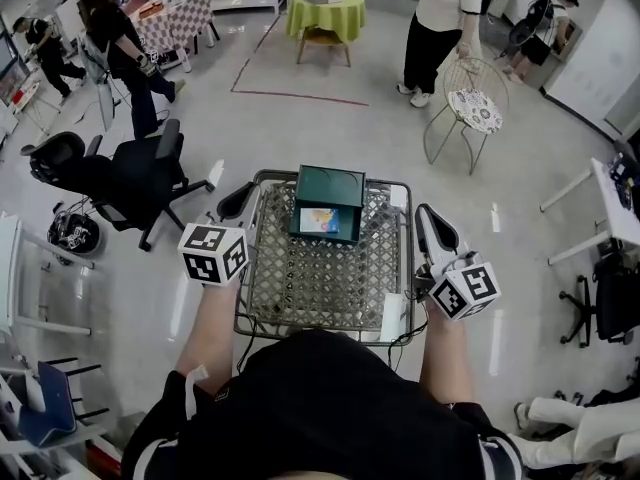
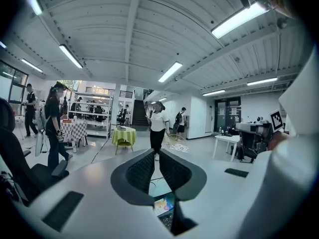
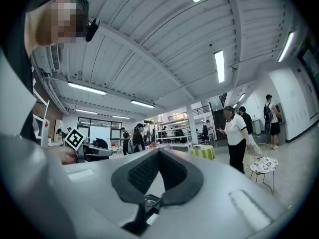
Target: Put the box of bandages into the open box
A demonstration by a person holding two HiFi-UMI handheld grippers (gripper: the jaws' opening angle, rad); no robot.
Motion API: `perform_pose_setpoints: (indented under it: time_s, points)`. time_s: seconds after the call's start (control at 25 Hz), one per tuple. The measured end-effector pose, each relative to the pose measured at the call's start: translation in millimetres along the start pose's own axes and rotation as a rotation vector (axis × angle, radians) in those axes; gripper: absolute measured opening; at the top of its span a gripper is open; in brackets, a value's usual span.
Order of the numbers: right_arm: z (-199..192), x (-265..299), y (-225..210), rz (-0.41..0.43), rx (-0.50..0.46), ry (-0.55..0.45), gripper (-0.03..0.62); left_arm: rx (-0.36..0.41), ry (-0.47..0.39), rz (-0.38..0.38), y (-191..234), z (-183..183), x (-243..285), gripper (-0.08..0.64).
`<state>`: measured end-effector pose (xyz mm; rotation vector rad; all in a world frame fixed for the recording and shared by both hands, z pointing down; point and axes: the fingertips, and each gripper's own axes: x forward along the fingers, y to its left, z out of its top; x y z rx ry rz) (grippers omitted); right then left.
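Green box [image 1: 330, 188] on wicker table [image 1: 300, 288], bandages [image 1: 320, 220] already lying flat inside. Left gripper [image 2: 154, 152] and right gripper [image 3: 158, 152] both pinched together on nothing, flanking the table. Probably finished: draw back high and wide, never nudging the box.

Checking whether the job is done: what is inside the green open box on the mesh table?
The box of bandages, colourful face up, lies inside the green open box. The floor of the green box, and anything beneath the bandages, is covered.
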<state>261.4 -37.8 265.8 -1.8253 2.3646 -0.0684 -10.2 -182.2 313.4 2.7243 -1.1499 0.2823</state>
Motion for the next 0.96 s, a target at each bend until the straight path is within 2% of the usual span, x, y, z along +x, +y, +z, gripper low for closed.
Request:
perform_pose_setpoints:
  time_s: [0.48,0.96]
  points:
    - [-1.5,6.0,-1.7,0.013,-0.02,0.024,0.008,-0.023,-0.008,0.005,-3.8,-10.3,-1.6,0.035]
    - [-14.6,17.9,1.5,0.022,0.008,0.042,0.008,-0.034,0.002,0.009,6.4,-16.1,4.1,0.035]
